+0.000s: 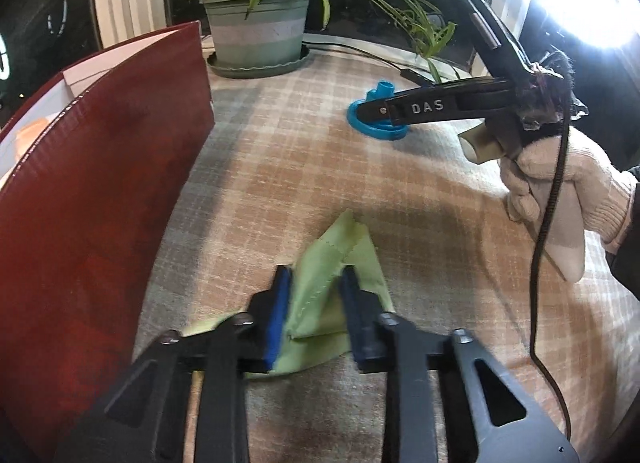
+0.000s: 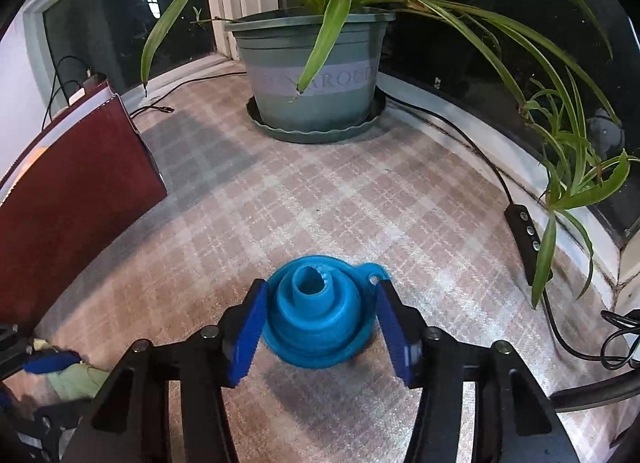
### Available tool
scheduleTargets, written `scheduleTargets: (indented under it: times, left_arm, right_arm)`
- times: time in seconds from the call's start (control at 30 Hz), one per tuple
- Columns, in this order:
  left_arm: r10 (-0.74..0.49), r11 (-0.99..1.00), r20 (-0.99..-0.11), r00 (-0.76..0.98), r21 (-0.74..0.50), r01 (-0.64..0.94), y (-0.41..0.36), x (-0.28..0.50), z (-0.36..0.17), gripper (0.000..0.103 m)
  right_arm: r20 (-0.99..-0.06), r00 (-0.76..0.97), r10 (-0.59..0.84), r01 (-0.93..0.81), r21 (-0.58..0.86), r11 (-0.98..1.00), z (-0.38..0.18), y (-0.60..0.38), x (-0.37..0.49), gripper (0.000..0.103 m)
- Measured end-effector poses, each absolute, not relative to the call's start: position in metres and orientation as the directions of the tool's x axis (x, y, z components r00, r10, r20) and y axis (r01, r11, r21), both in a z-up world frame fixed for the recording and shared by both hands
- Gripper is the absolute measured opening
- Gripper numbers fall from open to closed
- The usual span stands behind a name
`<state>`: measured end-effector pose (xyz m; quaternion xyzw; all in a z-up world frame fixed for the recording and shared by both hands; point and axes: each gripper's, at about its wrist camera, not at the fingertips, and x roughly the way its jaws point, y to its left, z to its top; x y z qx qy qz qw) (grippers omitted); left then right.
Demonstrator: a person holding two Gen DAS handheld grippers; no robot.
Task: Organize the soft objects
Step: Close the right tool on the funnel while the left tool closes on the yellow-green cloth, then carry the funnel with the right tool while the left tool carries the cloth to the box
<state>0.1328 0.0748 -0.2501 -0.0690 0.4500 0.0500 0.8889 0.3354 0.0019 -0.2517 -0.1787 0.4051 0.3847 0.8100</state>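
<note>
A light green cloth (image 1: pixel 340 263) lies crumpled on the plaid tablecloth, between the blue pads of my left gripper (image 1: pixel 316 283). The jaws stand apart around a raised fold, not pinching it. A blue collapsible silicone funnel (image 2: pixel 320 319) sits upside down on the table, between the pads of my right gripper (image 2: pixel 318 315). The pads stand on either side of it with small gaps. The funnel (image 1: pixel 376 119) and the right gripper (image 1: pixel 368 111) also show in the left wrist view, far right. The cloth (image 2: pixel 76 379) and the left gripper (image 2: pixel 48 363) show at the right wrist view's lower left.
A dark red box (image 1: pixel 104 167) with an open top stands on the left. A potted spider plant (image 2: pixel 312 75) on a saucer stands at the back by the window. A black cable with an inline switch (image 2: pixel 528 235) runs along the right edge. A bright lamp glares at right.
</note>
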Motion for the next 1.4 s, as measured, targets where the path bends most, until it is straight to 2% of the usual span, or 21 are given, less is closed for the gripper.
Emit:
scheduleTargets:
  times: [0.03,0.13,0.43,0.83,1.17,1.4]
  left_arm:
    - [0.019,0.985,-0.807,0.590,-0.085,-0.148,0.073,0.132,-0.250,0.010]
    - [-0.008,0.985,-0.805,0.593,-0.109,-0.136,0.068,0.130,-0.250,0.007]
    - [-0.054,0.972,-0.784,0.618,-0.183,-0.147,0.065,0.122,-0.237,0.006]
    - [-0.099,0.962,-0.712,0.695,-0.248,-0.116,0.062,0.108,-0.191,0.006]
    - [-0.073,0.963,-0.647,0.759,-0.245,-0.116,0.076,0.081,-0.144,0.006]
    - [0.001,0.945,-0.633,0.774,-0.253,-0.208,0.120,0.042,-0.126,0.006]
  right_arm:
    - [-0.793,0.380,0.476,-0.766,0.018,0.642,-0.252,0.002,0.335,0.046]
    - [-0.796,0.378,0.473,-0.767,0.017,0.641,-0.252,0.001,0.335,0.044]
    - [-0.798,0.369,0.477,-0.767,0.029,0.641,-0.247,-0.002,0.326,0.041]
    - [-0.762,0.348,0.546,-0.743,0.130,0.656,-0.212,-0.028,0.312,0.040]
    - [-0.722,0.361,0.590,-0.776,0.118,0.620,-0.160,-0.029,0.274,0.040]
    - [-0.699,0.328,0.636,-0.818,0.127,0.562,-0.131,-0.011,0.243,0.040]
